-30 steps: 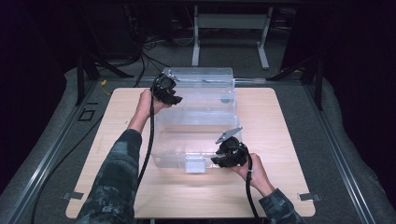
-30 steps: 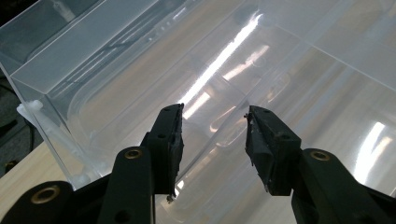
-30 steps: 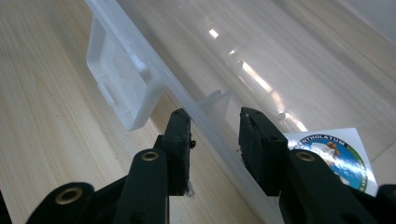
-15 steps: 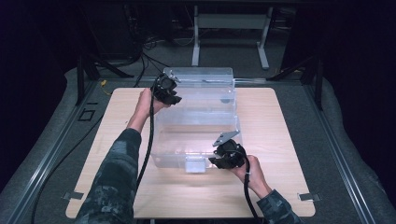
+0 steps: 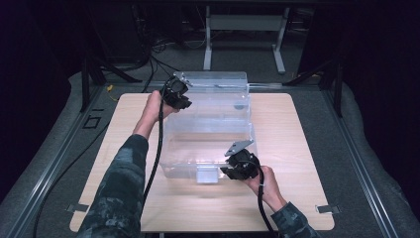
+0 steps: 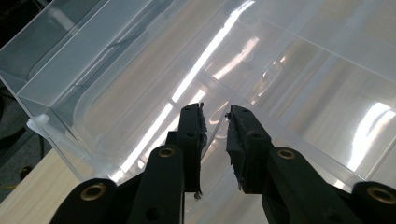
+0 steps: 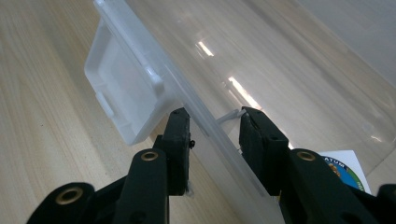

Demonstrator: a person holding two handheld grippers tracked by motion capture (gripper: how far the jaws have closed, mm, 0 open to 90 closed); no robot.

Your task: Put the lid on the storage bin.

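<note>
Left gripper: the black two-jaw left gripper point(image 5: 177, 92) is at the far left corner of the big clear plastic storage box point(image 5: 208, 134). Its jaws have just been closing and now pinch the thin wall of the raised clear lid point(image 6: 140, 84) between them.
Why there: I think a grip on the far corner lets the hand swing or steady the lid.
Right gripper: the black two-jaw right gripper point(image 5: 241, 166) is at the near edge of the box. Its jaws are partly spread, one on each side of the clear rim point(image 7: 219, 135). I cannot tell if the pads press on it.
Why there: I think this hand keeps the box from sliding on the table.
Where the box is: in the middle of the pale wooden table point(image 5: 297, 148), long side running away from the person.
How the box looks: see-through, shiny, nothing to be seen inside.
Latch: a cloudy white plastic flap point(image 7: 126, 93) hangs from the near rim, just beside the right gripper.
Sticker: a round coloured label point(image 7: 348, 172) shows through the clear plastic.
</note>
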